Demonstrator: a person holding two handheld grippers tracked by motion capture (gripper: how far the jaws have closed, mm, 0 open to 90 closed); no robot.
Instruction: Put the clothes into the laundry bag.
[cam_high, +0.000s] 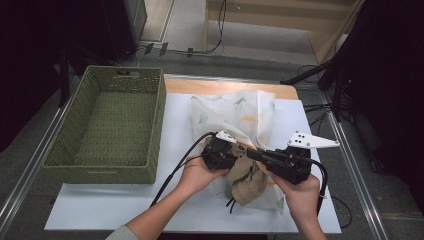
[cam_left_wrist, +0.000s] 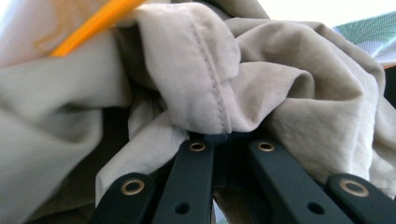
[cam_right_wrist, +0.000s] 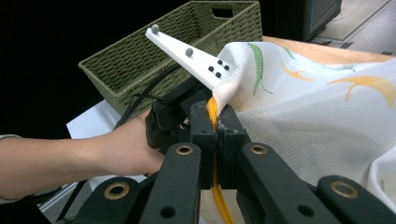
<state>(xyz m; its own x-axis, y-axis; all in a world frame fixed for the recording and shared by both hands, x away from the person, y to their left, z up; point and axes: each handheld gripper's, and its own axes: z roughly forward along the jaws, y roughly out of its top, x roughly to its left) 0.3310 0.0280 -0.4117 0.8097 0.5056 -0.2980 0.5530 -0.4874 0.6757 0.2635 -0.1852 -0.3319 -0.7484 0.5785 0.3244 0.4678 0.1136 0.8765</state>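
Note:
A beige cloth (cam_high: 247, 180) hangs bunched between my two grippers over the white table cover (cam_high: 175, 130). My left gripper (cam_high: 239, 148) points right, and its jaws are shut on a stitched fold of that beige cloth (cam_left_wrist: 205, 79). My right gripper (cam_high: 255, 152) points left and meets it almost tip to tip. Its jaws are shut on the orange hem (cam_right_wrist: 213, 109) of a white mesh cloth with leaf prints (cam_right_wrist: 317, 107). That printed cloth (cam_high: 235, 112) spreads over the table behind both grippers.
A green wicker basket (cam_high: 100, 167) stands on the left of the table, and its walls (cam_right_wrist: 154, 51) rise behind the other hand (cam_right_wrist: 116, 149). Black cables (cam_high: 175, 170) trail from the grippers towards the front edge. Dark stands and floor cables lie beyond the table's right side.

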